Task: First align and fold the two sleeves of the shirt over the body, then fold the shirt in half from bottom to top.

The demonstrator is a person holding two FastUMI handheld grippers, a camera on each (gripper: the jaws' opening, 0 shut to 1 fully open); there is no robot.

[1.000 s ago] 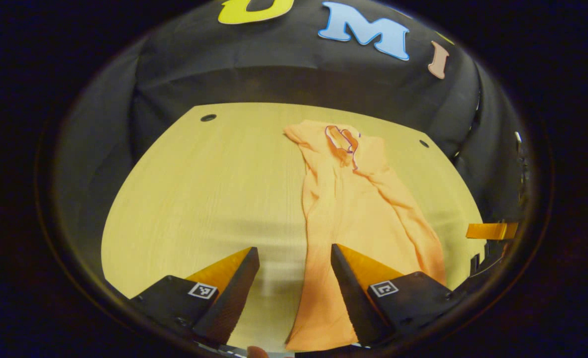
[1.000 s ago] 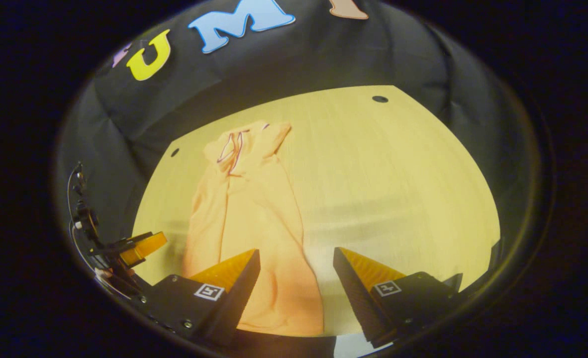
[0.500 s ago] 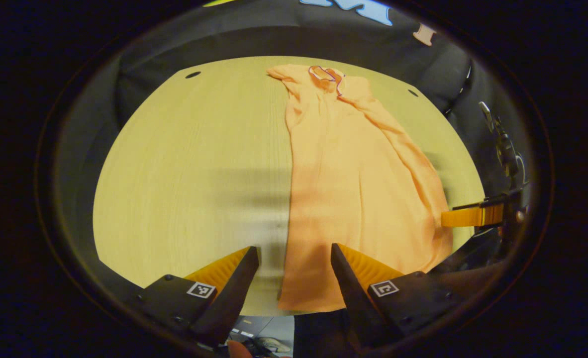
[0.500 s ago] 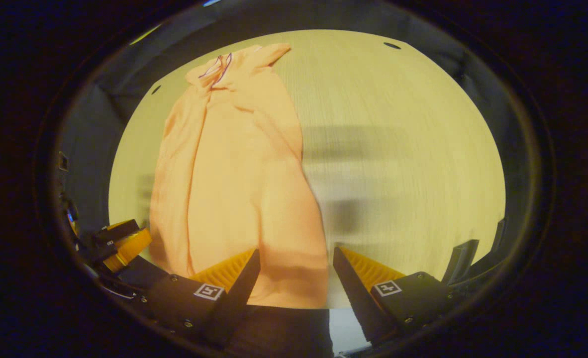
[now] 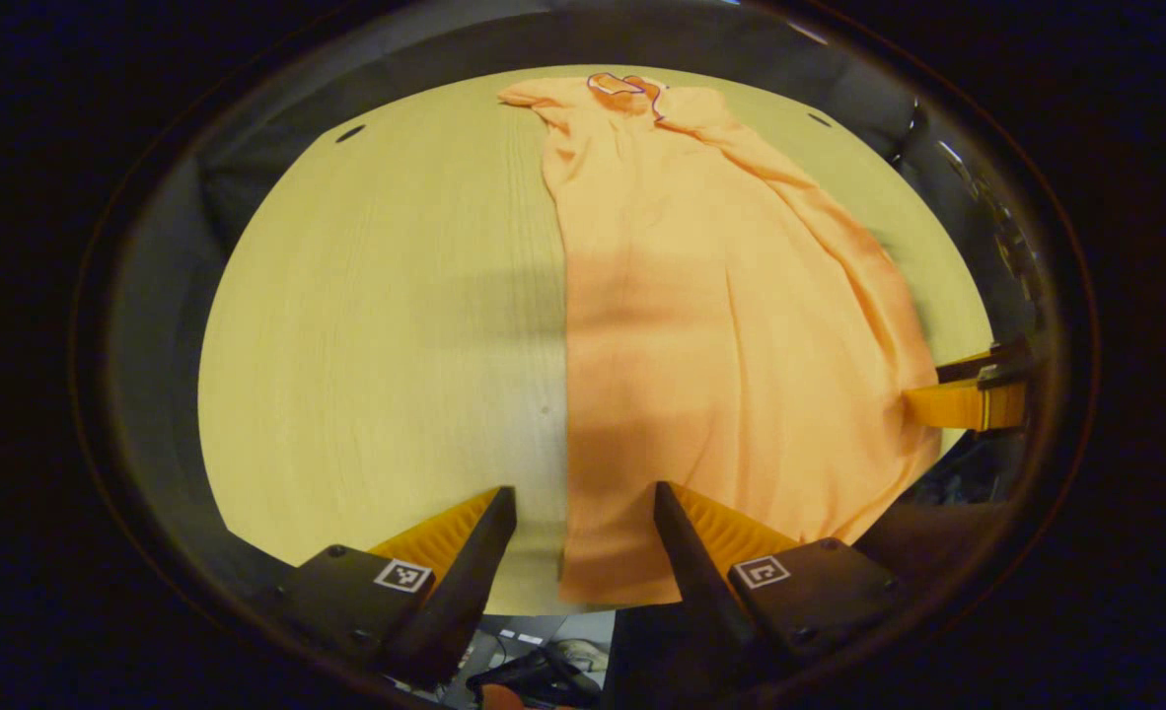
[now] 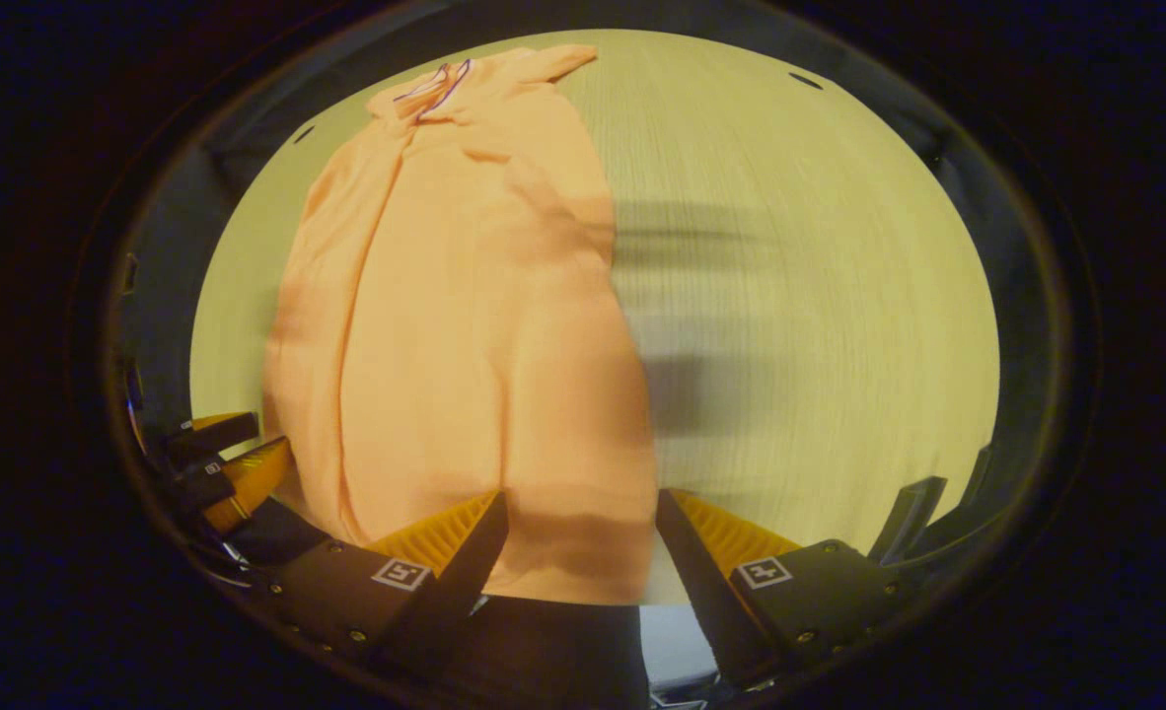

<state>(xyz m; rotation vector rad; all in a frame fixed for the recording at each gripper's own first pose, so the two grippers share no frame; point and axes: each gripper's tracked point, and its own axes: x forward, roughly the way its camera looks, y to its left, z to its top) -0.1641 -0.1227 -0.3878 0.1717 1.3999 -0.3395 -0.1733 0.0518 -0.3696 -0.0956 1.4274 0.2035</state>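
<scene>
Orange shirt [image 5: 731,325], lying lengthwise on the table [image 5: 376,325] from collar at top of frame to hem at bottom, sleeves apparently already folded in; my left gripper [image 5: 583,537] and right gripper [image 6: 578,537] both spread at the hem, bottom-to-top fold not yet done.

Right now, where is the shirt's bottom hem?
The hem lies at the table's near edge, its left corner between the left gripper's open jaws in the left gripper view.
</scene>
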